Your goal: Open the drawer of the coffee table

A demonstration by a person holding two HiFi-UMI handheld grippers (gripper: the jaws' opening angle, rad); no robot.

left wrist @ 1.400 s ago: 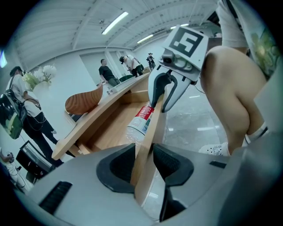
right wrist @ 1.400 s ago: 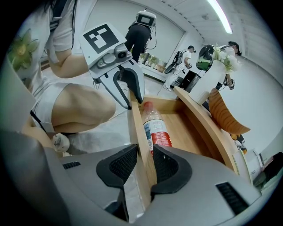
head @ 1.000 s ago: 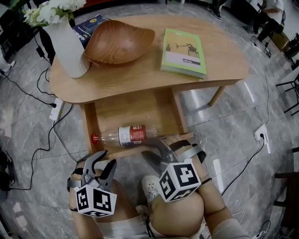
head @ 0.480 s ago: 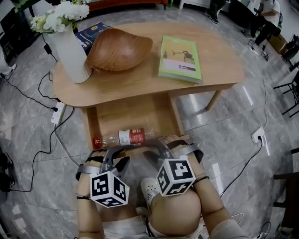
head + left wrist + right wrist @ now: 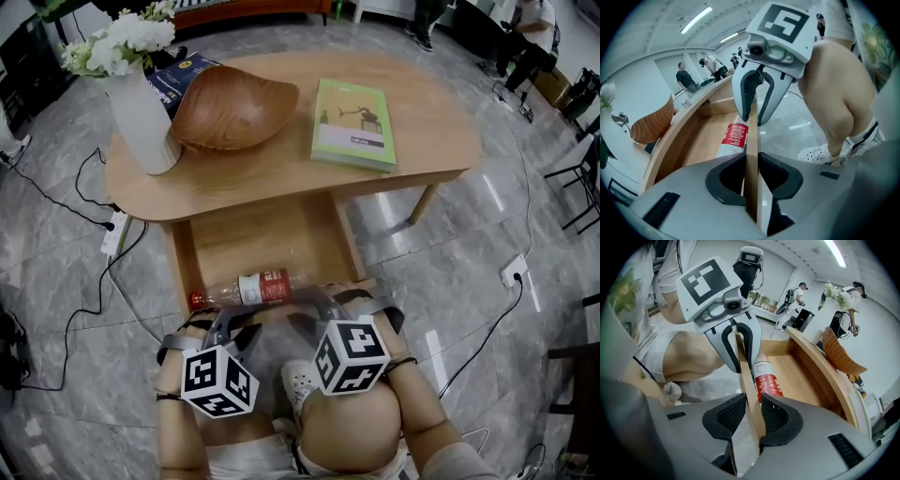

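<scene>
The drawer (image 5: 267, 234) already stands out from under the desk (image 5: 281, 164), with a bottle (image 5: 246, 288) lying inside against its front board (image 5: 751, 140); the left claw (image 5: 232, 328) and right claw (image 5: 317, 305) have just been closing and now pinch that board side by side; pulling level and evenly should keep the drawer from skewing; only the claw views show the pads (image 5: 724, 180) pressed on the wood; only the head view shows how far out the drawer is.
</scene>
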